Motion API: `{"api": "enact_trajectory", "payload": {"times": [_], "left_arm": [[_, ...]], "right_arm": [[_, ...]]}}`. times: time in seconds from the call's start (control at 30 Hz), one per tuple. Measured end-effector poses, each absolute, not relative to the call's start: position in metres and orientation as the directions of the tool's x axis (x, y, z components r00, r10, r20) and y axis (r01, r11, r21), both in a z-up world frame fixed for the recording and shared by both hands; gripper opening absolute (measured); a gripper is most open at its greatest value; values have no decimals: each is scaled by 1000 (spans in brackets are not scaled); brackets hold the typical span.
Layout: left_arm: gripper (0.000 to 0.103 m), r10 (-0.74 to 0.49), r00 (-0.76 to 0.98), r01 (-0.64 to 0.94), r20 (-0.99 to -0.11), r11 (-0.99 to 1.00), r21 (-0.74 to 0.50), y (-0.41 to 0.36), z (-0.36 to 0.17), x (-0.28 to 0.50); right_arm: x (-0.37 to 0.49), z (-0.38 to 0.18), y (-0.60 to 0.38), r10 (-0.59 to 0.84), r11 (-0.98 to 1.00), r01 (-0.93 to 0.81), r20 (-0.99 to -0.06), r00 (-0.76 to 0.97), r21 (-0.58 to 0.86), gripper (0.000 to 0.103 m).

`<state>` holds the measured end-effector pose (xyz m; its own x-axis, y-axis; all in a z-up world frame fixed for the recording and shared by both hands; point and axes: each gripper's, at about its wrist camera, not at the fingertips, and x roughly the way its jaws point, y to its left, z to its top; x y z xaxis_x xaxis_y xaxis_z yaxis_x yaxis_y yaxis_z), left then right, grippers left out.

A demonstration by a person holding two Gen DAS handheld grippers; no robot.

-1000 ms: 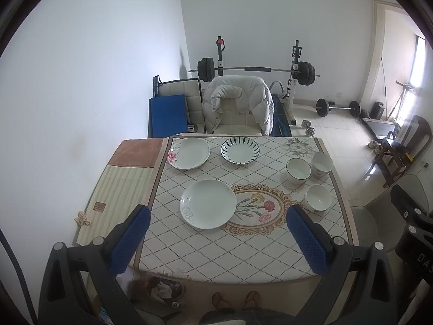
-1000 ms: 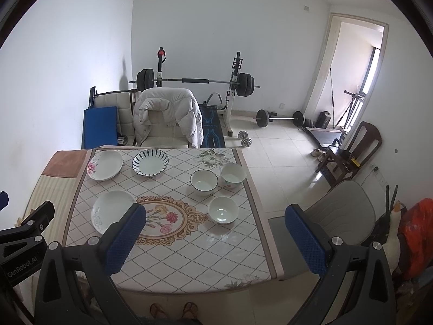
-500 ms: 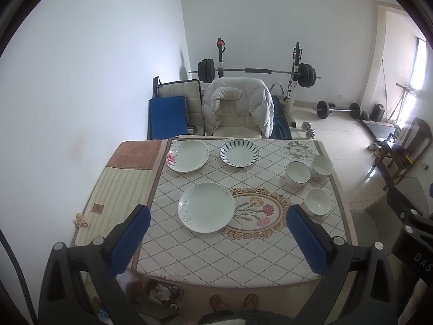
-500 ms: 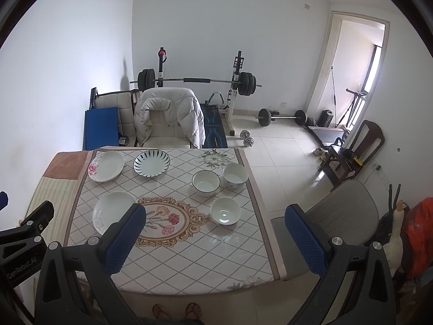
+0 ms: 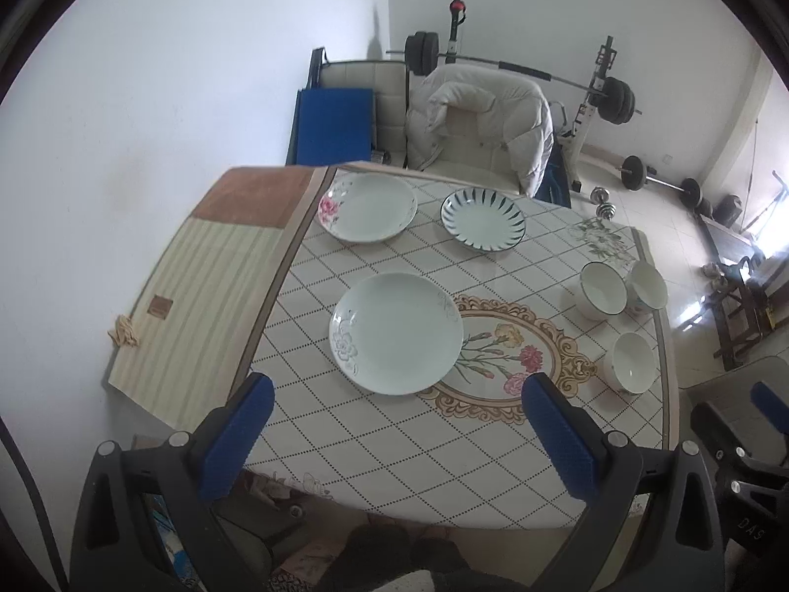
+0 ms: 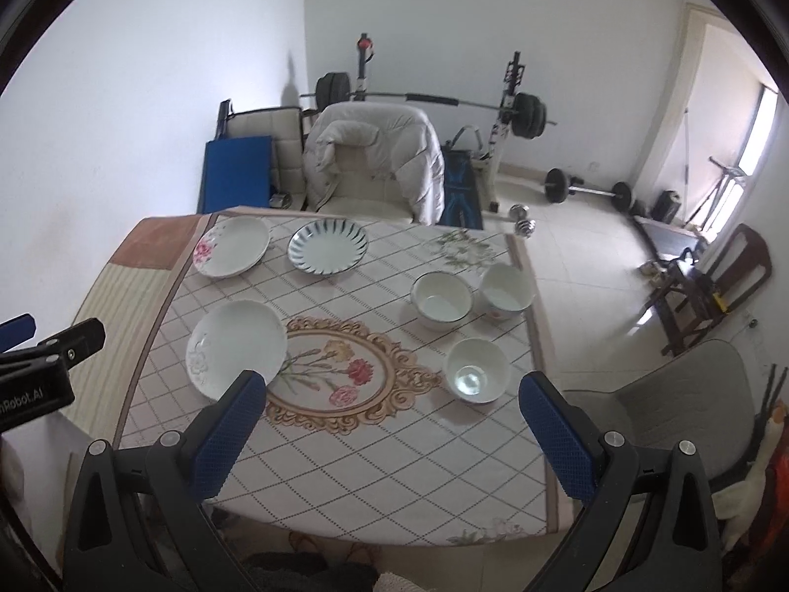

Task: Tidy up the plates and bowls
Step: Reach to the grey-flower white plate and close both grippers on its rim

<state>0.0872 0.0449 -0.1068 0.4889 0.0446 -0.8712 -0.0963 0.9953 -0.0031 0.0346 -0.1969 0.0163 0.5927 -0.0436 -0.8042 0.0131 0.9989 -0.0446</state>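
- Overhead, the left hand-held gripper (image 5: 394, 436) hangs above the near edge of the surface (image 5: 444, 463), its blue pads spread wide with nothing between them.
- Likewise the right hand-held gripper (image 6: 392, 436) is fully spread and empty above the near edge, with the nearest bowl (image 6: 476, 369) just ahead of it at 1 o'clock.
- On the surface's patterned cloth, three plates lie on the left half: a pale floral plate (image 5: 397, 333) close to the left hand-held gripper at 12 o'clock, a pink-flower plate (image 5: 367, 207) at the far-left corner, and a blue-striped plate (image 5: 483, 217) just beside that one, apart from it.
- Three bowls stand upright on the right half: a dark-rimmed bowl (image 6: 440, 298) and a white bowl (image 6: 507, 291) side by side, nearly touching, and the nearest bowl well apart from them toward the near edge.
- None of the dishes is stacked.
- Beyond the far edge stands a chair draped with a white padded jacket (image 6: 375, 158), and behind it a barbell rack (image 6: 508, 108).
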Motion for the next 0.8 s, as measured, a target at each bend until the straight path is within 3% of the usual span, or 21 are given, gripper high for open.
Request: {"api": "enact_trajectory", "payload": {"times": [0.3,0.47,0.8], "left_arm": [[103,-25,300,-121,-954,991,-64,104,-209,182],[101,-88,205,-89,-975,990,-108,127,-267,238],[84,-159,33,-33,-987,987,-160,170,-357,316]], "right_arm": [[141,-124,-174,189,981,-31,-923,336,190,103],[197,-190,-145,217,974,6,-947,237,224,103],[287,-298,-100,318,945,51,-945,80,322,102]]}}
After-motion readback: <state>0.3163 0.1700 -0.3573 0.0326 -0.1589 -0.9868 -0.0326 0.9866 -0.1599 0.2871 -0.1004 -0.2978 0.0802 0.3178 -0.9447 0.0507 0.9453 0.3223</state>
